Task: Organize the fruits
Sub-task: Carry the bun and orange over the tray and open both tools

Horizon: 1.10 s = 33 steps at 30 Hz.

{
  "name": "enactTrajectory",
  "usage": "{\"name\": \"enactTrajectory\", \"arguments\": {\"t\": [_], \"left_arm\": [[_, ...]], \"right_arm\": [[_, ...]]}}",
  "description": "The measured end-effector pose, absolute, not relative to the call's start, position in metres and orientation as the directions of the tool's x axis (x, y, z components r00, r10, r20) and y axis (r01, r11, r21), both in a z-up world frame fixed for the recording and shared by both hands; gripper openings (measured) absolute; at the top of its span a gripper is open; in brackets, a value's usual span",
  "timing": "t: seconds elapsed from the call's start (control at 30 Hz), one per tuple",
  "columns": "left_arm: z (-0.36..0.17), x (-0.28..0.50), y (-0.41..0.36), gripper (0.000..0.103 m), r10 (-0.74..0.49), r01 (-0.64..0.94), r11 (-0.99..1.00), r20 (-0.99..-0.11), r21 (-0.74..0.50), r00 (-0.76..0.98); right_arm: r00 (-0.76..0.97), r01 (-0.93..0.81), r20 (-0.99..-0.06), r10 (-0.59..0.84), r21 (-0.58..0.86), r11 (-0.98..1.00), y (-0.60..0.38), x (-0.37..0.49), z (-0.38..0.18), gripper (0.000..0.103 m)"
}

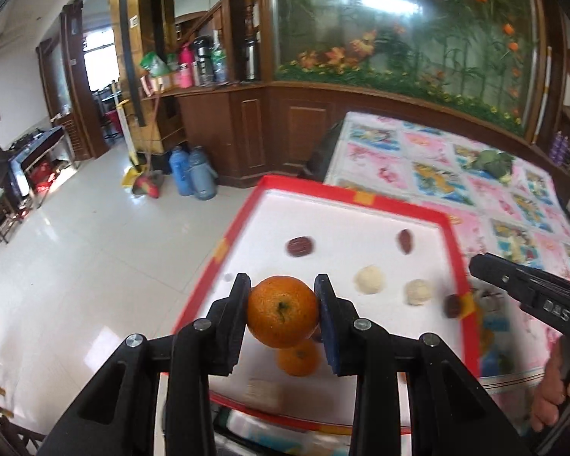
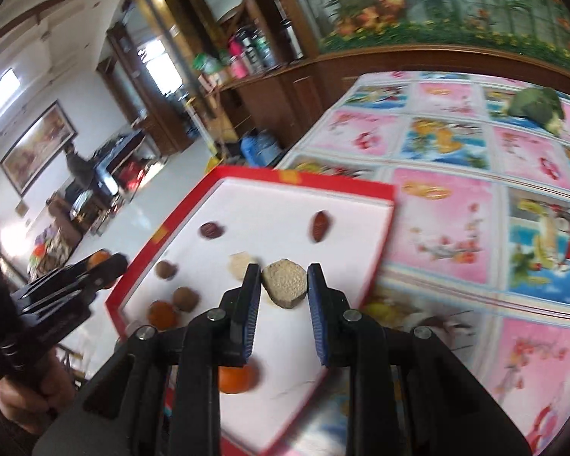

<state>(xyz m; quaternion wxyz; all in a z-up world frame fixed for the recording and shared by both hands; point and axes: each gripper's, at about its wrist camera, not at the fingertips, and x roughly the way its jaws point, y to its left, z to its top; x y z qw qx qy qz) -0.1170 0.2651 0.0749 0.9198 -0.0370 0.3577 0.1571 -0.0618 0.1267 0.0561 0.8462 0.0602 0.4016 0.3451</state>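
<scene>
My left gripper [image 1: 283,283] is shut on an orange [image 1: 282,311] and holds it above the white tray with a red rim [image 1: 361,190]. A second orange [image 1: 298,357] lies on the tray right below it. On the tray are also red dates [image 1: 301,247] and two pale lumpy balls [image 1: 368,280]. My right gripper [image 2: 284,269] stands open above the tray. One pale ball [image 2: 285,283] lies on the tray and shows between its fingertips. In the right wrist view, brown round fruits [image 2: 186,298] and another orange [image 2: 237,378] sit on the tray [image 2: 323,182].
The tray rests at the left end of a table with a flowery pink cloth [image 2: 456,209]. A green vegetable [image 2: 537,108] lies at the far side of the table. Left of the tray is a drop to the tiled floor [image 1: 95,247]. A wooden cabinet [image 1: 285,129] stands behind.
</scene>
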Motion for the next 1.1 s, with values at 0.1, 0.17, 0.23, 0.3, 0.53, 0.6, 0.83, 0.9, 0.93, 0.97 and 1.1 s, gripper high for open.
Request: {"name": "enactTrajectory", "arguments": {"t": [0.1,0.17,0.23,0.3,0.53,0.6,0.83,0.9,0.93,0.97,1.1], "left_arm": [[0.060,-0.113,0.274,0.034,0.268,-0.329,0.943,-0.688,0.045,0.674],[0.054,-0.114,0.279,0.034,0.263,-0.333,0.942,-0.699,0.037,0.665],[0.051,-0.116,0.283,0.034,0.266,-0.336,0.941,-0.699,0.039,0.663],[0.048,-0.117,0.286,0.034,0.285,-0.346,0.936,-0.698,0.056,0.657],[0.040,-0.124,0.297,0.034,0.295,-0.362,0.930,-0.707,0.060,0.642],[0.039,-0.125,0.299,0.034,0.307,-0.372,0.926,-0.708,0.068,0.636],[0.035,-0.124,0.300,0.035,0.326,-0.382,0.920,-0.715,0.088,0.619],[0.034,-0.125,0.300,0.036,0.331,-0.382,0.919,-0.718,0.098,0.612],[0.034,-0.125,0.299,0.039,0.336,-0.382,0.918,-0.718,0.106,0.610],[0.035,-0.125,0.298,0.041,0.343,-0.383,0.917,-0.714,0.113,0.610],[0.042,-0.131,0.294,0.055,0.368,-0.389,0.911,-0.695,0.137,0.617]], "right_arm": [[0.387,-0.570,-0.663,0.640,0.373,0.732,0.153,-0.071,0.051,0.027],[0.374,-0.584,-0.679,0.632,0.357,0.729,0.165,-0.073,0.047,0.027],[0.367,-0.595,-0.695,0.619,0.337,0.730,0.176,-0.076,0.041,0.027],[0.361,-0.596,-0.710,0.604,0.323,0.736,0.184,-0.075,0.036,0.027],[0.352,-0.580,-0.743,0.569,0.305,0.756,0.196,-0.072,0.024,0.027],[0.350,-0.575,-0.749,0.562,0.301,0.760,0.198,-0.072,0.022,0.027],[0.343,-0.573,-0.771,0.536,0.280,0.770,0.202,-0.072,0.016,0.027],[0.339,-0.570,-0.776,0.532,0.280,0.773,0.202,-0.071,0.017,0.031],[0.337,-0.565,-0.774,0.535,0.289,0.773,0.200,-0.071,0.017,0.039],[0.341,-0.560,-0.768,0.543,0.298,0.773,0.197,-0.071,0.019,0.043],[0.370,-0.551,-0.737,0.565,0.316,0.773,0.183,-0.073,0.028,0.044]]}}
